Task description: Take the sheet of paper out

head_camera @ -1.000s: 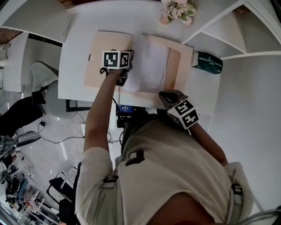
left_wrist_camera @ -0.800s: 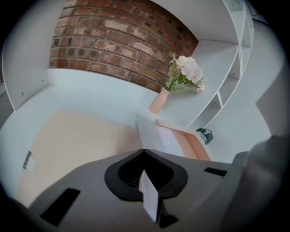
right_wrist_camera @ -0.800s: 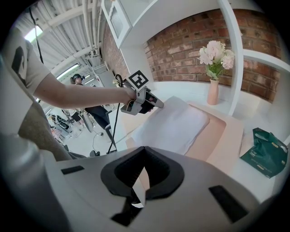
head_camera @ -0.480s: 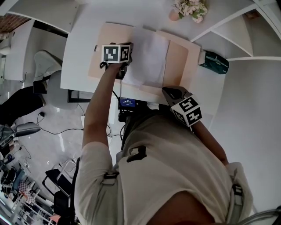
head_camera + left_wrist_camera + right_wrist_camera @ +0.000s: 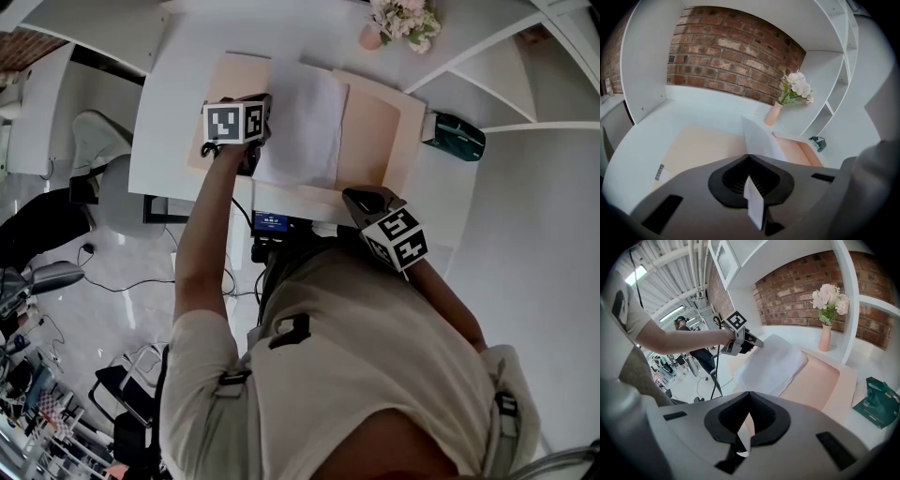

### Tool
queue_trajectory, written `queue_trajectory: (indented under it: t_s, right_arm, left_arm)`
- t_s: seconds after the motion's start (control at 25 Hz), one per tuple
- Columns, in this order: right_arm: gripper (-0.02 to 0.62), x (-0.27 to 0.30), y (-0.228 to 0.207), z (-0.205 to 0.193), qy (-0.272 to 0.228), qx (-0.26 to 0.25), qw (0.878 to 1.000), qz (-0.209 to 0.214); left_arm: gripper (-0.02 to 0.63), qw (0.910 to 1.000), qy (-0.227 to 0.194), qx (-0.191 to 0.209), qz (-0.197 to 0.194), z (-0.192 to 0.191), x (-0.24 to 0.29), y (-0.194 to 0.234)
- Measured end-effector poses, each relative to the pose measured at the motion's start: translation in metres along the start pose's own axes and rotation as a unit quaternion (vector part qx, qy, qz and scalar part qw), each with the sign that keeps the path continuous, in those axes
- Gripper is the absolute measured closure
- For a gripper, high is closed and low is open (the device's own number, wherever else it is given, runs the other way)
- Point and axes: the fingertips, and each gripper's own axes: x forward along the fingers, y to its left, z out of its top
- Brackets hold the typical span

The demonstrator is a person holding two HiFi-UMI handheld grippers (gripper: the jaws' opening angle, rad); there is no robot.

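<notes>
Left tongs [image 5: 749, 159] are clenched on the left edge of the thin white sheet of paper [image 5: 302, 122], a strip of which runs between the closed jaws. Right tongs [image 5: 749, 397] look pinched shut on the near edge of the open peach card folder [image 5: 373, 131], which lies on the white table [image 5: 173, 94]. The sheet lies across the folder's middle, its left side raised off the card at the tongs and its right side resting on it. I judge it light, limp and easy to crease or tear, so a hold on the margin and a slow, flat pull seem safest while the folder is steadied
</notes>
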Motion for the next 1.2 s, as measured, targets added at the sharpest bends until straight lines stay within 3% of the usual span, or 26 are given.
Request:
queue_trajectory:
  t_s: [0.56,1.2]
  right_arm:
    - [0.577,0.003,0.007,-0.001,-0.004,0.001,1.0,0.011]
    - [0.577,0.006,0.017,-0.002,0.006,-0.009,0.999,0.032]
  left_arm:
    - [0.591,0.9969,-0.028,0.038,0.063,0.006,-0.031,0.02]
    - [0.591,0.9884,-0.12,0.056,0.073,0.026,-0.116,0.009]
